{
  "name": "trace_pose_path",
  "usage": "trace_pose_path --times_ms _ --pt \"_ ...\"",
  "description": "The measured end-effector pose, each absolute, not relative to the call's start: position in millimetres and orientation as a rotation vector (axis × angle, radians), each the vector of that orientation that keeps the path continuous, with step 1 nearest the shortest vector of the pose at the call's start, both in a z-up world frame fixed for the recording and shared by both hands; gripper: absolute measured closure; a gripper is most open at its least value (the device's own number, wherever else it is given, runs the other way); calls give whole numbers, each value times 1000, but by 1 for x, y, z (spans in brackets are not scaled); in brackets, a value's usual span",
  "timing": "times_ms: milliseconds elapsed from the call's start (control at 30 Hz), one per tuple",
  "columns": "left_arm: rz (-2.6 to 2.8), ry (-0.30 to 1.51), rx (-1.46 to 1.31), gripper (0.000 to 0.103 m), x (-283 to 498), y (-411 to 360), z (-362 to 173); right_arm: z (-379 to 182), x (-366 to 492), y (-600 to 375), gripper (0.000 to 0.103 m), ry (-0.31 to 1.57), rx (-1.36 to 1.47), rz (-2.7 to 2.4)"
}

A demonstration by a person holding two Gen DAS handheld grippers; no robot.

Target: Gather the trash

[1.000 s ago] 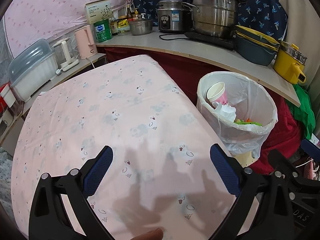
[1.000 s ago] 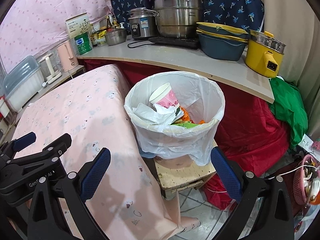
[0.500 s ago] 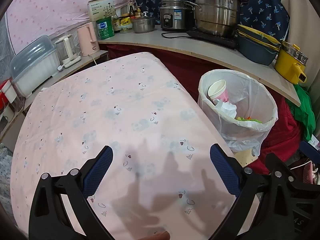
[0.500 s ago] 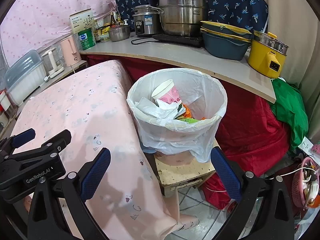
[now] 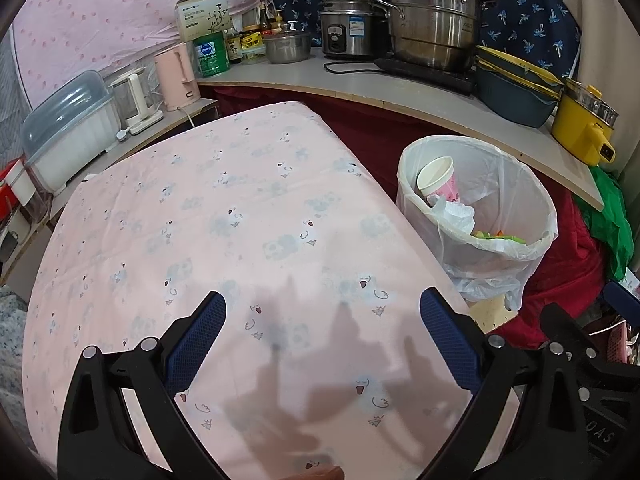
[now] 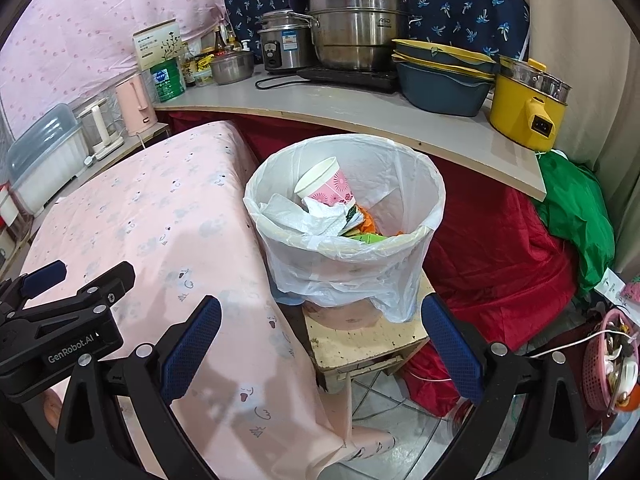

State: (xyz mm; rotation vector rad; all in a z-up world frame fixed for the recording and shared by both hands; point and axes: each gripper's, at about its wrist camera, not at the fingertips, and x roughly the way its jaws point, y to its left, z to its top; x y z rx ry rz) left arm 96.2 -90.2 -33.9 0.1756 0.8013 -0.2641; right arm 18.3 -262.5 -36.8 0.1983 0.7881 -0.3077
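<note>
Your left gripper (image 5: 322, 332) is spread wide with nothing between its blue pads (image 5: 196, 336), hanging over the pink tablecloth (image 5: 224, 216) printed with small grey animals. Your right gripper (image 6: 320, 332) is equally wide apart and empty, poised past the table's right edge, above a worn wooden stool (image 6: 360, 344) and the tiled floor. In the right wrist view the left gripper's black body sits just to the left, and the lettering "GenRobot.AI" (image 6: 70, 354) reads along it.

Straight ahead of the right gripper, and ahead and to the right of the left one, stands the trash bin (image 6: 424, 184) lined with a white plastic bag, resting on that stool just beside the table edge. Inside it lie a pink-patterned paper cup (image 6: 328, 186), tilted with its mouth up and left, crumpled white tissue (image 6: 320, 220), and green and orange scraps (image 6: 366, 228) beneath.

Farther out, a curved grey counter (image 6: 320, 120) carries a stacked steel steamer pot (image 6: 360, 32) stamped "ASD", a rice cooker (image 6: 280, 46) with a blue-and-white label too small to read, stacked dark blue basins (image 6: 440, 76), and a yellow electric pot (image 6: 528, 104). To the left stand a green canister (image 6: 166, 80), a white box with a plant drawing (image 6: 158, 44), whose print is illegible, and a pink kettle (image 6: 134, 104).
</note>
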Motion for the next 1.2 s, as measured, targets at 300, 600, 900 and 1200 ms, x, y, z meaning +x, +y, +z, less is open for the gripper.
trace_pose_path --times_ms 300,600,900,1200 --pt "-252 800 177 10 97 -90 -33 -38 17 -266 6 787 200 -315" --pt "-248 799 179 10 96 -89 -33 -38 16 -265 6 787 199 -316" --pt "-222 787 174 10 92 -86 -32 -40 16 -265 6 787 195 -315" --pt "-233 781 188 10 90 -89 -31 -39 18 -263 6 778 173 -319"
